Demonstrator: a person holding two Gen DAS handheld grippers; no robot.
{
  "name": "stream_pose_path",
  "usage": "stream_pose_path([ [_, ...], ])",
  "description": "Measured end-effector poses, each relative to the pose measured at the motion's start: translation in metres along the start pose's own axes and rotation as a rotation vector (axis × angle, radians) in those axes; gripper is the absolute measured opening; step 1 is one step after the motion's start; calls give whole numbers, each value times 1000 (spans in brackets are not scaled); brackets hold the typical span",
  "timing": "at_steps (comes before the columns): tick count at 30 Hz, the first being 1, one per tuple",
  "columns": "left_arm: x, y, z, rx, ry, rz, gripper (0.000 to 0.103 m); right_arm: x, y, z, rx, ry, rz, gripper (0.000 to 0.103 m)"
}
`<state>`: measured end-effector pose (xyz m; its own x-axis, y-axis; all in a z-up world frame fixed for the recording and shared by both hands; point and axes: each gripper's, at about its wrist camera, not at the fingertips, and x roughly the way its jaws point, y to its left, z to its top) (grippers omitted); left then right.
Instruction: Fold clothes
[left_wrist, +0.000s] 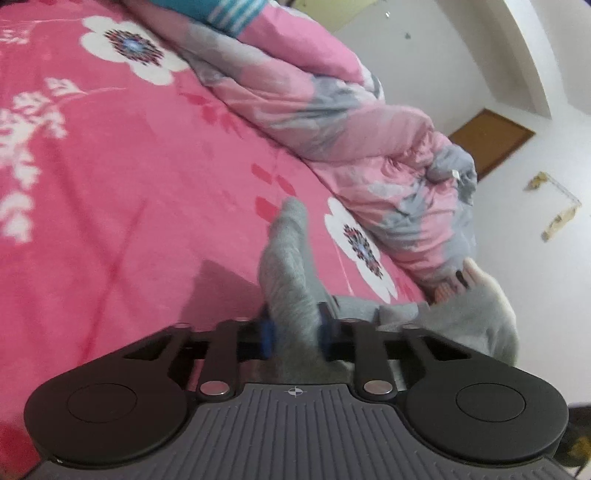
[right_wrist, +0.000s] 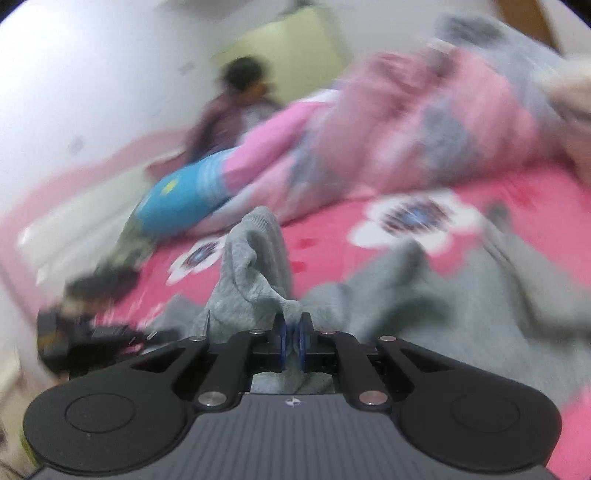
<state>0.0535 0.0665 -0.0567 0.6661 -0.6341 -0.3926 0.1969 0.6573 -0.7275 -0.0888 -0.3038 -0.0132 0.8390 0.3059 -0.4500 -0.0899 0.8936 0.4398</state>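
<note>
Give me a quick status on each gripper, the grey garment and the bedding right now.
Left gripper: shut on a thick bunch of the grey garment.
Right gripper: shut on a thin edge of the grey garment.
Grey garment: bunched and lifted at both grips, the rest spread on the bed, not folded.
Pink floral sheet: spread flat.
Pink and grey quilt: rumpled in a heap beside the garment.

A pink floral bedsheet (left_wrist: 110, 166) meets a rumpled pink-grey quilt (left_wrist: 332, 122) beneath white walls (left_wrist: 424, 66).

Soft indoor light, heavy motion blur
</note>
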Motion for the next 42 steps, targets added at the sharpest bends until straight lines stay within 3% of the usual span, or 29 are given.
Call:
stream_pose_path([
  [3, -22, 3, -4, 26, -34, -23, 12, -7, -35, -15, 164, 20, -14, 6],
  [6, -22, 10, -10, 46, 16, 0, 14, -9, -58, -23, 267, 47, -15, 10],
  [8, -20, 15, -12, 35, 38, 9, 14, -10, -56, -15, 253, 45, -3, 25],
  [9, -20, 16, -11, 23, 39, 1, 18, -14, -54, -8, 236, 24, 5, 30],
  [11, -19, 17, -7, 5, 39, -14, 32, -21, -50, 6, 203, -18, 22, 50],
  [13, -16, 17, -4, -8, 41, -23, 57, -23, -46, 24, 174, -45, 40, 61],
  [14, -13, 17, -2, -12, 44, -26, 59, -22, -43, 32, 161, -53, 51, 68],
  [18, 7, 17, 0, -29, 89, -28, 59, 1, -34, 58, 132, -25, 100, 79],
  [20, 19, 18, -1, -45, 114, -17, 59, 20, -35, 62, 134, 22, 89, 91],
  [22, 28, 16, -2, -40, 115, 12, 49, 42, -37, 63, 156, 81, 64, 94],
  [24, 32, 13, -3, -31, 103, 21, 40, 64, -40, 61, 193, 148, 31, 93],
  [25, 33, 11, -4, -29, 99, 19, 33, 71, -41, 59, 206, 177, 37, 87],
  [26, 34, 10, -4, -27, 94, 17, 31, 78, -39, 58, 205, 199, 46, 73],
  [28, 33, 6, -5, 6, 77, 29, 20, 87, -32, 58, 166, 236, 45, 58],
  [32, 30, -2, -7, 44, 31, 56, 14, 93, -7, 63, 56, 292, -45, 18],
  [36, 15, -1, 9, 49, -100, 89, 12, 94, 30, 78, -99, 278, -117, 13],
  [42, -13, 3, 46, 59, -340, 150, 12, 125, 113, 122, -452, 205, -122, 12],
])
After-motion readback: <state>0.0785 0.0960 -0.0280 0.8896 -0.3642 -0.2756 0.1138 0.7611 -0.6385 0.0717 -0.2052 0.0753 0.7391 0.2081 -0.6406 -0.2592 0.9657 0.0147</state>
